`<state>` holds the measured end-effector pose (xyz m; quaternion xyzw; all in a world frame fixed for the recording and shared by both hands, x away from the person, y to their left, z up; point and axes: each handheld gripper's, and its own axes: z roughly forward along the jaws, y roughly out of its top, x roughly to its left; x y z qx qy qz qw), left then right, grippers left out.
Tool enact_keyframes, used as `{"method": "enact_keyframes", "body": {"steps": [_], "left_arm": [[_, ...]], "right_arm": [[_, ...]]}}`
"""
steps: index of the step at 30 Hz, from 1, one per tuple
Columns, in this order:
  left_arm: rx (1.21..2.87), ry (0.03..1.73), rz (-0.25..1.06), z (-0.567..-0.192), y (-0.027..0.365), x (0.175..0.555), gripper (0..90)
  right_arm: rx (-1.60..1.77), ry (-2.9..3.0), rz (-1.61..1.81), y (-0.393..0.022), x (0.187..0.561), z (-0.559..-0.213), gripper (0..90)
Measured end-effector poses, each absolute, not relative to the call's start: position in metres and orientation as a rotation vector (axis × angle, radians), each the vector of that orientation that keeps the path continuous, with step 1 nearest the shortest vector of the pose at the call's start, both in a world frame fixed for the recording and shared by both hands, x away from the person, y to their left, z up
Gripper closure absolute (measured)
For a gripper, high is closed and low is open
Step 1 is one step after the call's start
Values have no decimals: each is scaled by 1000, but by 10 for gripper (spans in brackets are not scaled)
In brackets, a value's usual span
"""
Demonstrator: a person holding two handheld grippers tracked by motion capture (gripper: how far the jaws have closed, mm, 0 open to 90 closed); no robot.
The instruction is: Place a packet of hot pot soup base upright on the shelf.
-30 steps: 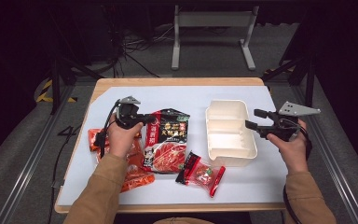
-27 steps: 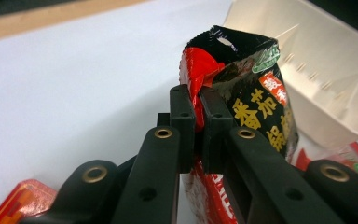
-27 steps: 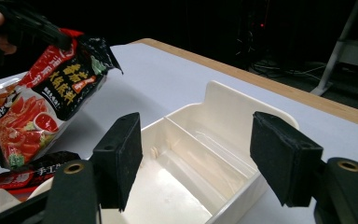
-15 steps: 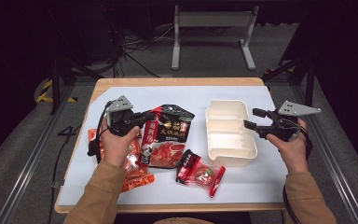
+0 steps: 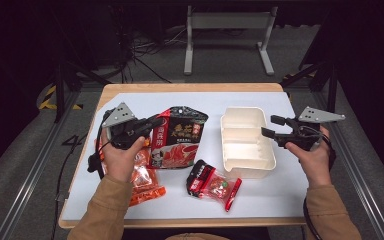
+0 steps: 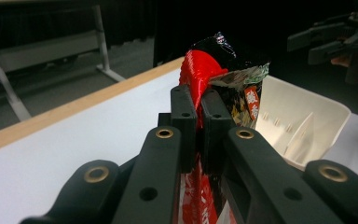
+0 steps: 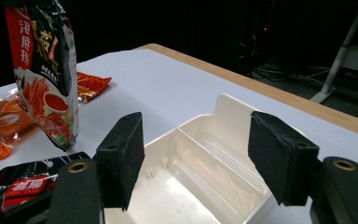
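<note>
Lifted since a second ago, the big pouch point(image 5: 177, 135) is hanging clamped in my left hand-held gripper point(image 5: 156, 122). Right hand-held gripper point(image 5: 270, 126) is waiting wide beside the tray point(image 5: 245, 142); I'm judging loading unstarted.

Dark room, grey floor point(image 5: 20, 165), a grey metal stand point(image 5: 228, 22) behind the table point(image 5: 190, 87).

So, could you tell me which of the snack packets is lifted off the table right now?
The big black-and-red pouch, pinched at its top edge by the left gripper. The orange packets and the small red-and-black packet lie flat on the table.
</note>
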<state>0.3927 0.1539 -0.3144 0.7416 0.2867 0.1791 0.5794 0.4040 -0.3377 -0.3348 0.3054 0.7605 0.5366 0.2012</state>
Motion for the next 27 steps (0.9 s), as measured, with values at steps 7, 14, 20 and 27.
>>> {"method": "enact_keyframes", "body": {"steps": [7,14,20,27], "left_arm": [[1690,651,429,-311,156,388,865],[1665,641,442,-307,157,385,865],[1659,624,443,-304,156,381,865],[1652,608,442,-301,155,378,865]], "right_arm": [[846,2132,1533,-334,401,-329,364],[811,2162,1546,-319,398,-322,362],[772,2214,1592,-298,396,-316,410],[664,2284,1607,-263,397,-301,345]]}}
